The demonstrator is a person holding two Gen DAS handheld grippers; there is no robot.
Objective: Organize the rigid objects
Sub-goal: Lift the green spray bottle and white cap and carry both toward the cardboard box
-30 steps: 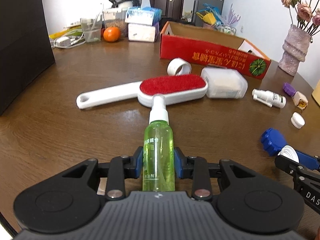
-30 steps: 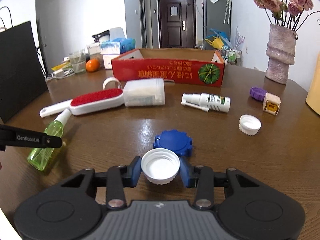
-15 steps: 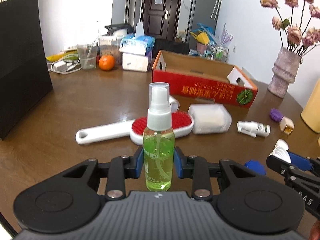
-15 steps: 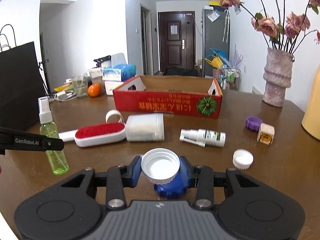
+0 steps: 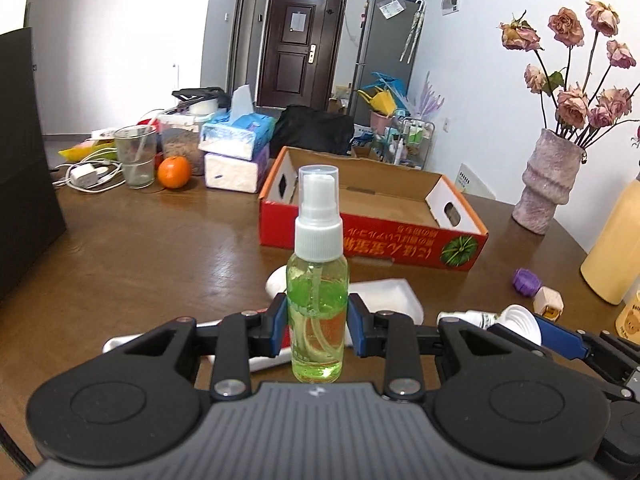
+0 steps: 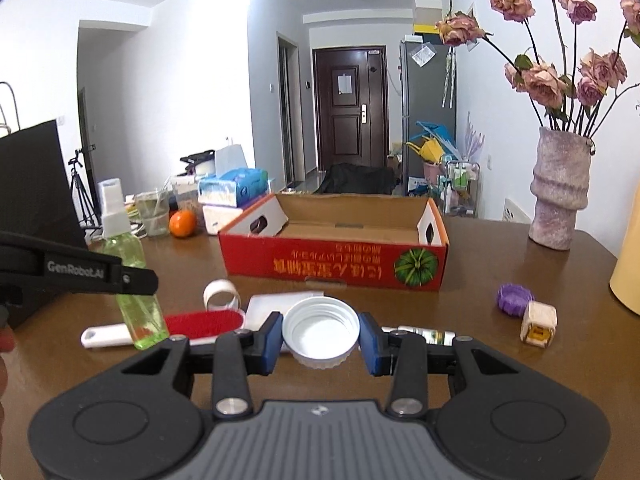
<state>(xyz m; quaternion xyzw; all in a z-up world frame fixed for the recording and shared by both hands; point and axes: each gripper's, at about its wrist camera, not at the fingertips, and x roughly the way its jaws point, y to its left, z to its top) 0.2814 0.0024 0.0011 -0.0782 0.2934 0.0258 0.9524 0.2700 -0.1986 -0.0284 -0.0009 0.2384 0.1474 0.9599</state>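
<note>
Clamping bottle [image 5: 317, 312] left, cap [image 6: 320, 330] right, both short of the box [image 6: 336, 256]; my shallow rim grip could drop the cap.

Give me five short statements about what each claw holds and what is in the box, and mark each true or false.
1. The left claw holds a green spray bottle upright. True.
2. The right claw is open with nothing in it. False: it is shut on a white cap.
3. The red cardboard box shows no items inside. True.
4. The spray bottle's nozzle is missing. False: a white nozzle tops it.
5. The purple cap lies inside the box. False: it sits on the table, beside a small cream cube.
</note>
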